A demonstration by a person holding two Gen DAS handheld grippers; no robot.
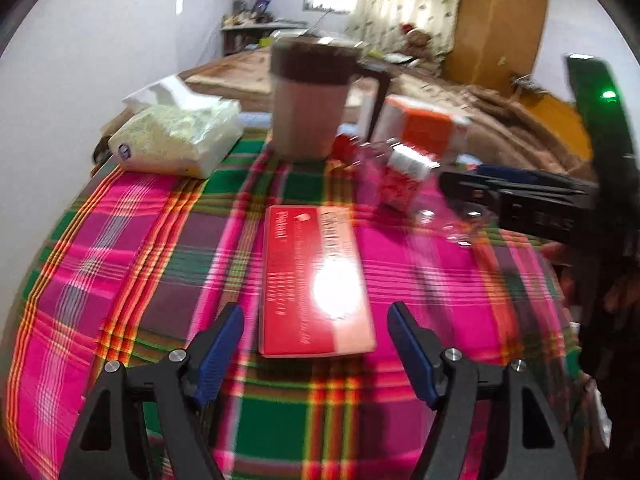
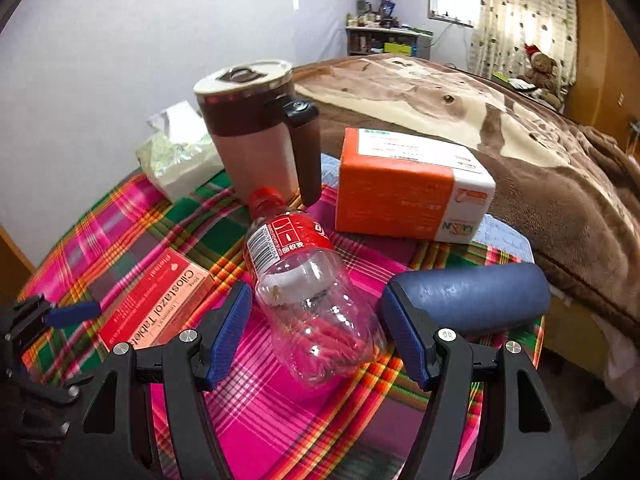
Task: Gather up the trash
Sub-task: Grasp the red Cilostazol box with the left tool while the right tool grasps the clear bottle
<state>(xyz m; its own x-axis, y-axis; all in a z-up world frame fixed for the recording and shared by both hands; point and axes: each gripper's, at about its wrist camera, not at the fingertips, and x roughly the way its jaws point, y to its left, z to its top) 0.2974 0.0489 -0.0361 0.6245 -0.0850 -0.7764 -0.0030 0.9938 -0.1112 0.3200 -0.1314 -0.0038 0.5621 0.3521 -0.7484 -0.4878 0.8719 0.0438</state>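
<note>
Blue-padded jaws of the right gripper (image 2: 316, 336) are standing apart around the base of an empty plastic bottle (image 2: 308, 280), which is lying on the plaid-covered surface (image 2: 280, 420), pads not pressing it. Left gripper (image 1: 316, 328) is hovering with jaws apart over the near end of a red tablet box (image 1: 312, 280), nothing gripped. Behind are sitting a brown mug (image 2: 256, 136), an orange box (image 2: 404, 192) and a tissue pack (image 1: 180, 140).

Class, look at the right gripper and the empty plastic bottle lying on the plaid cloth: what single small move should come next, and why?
Probably ease the right gripper forward a little, then close. The empty bottle lies on its side on the plaid cloth, its clear base between the open blue fingers, which seem not to press it yet. The left gripper is open over the red tablet box.
</note>
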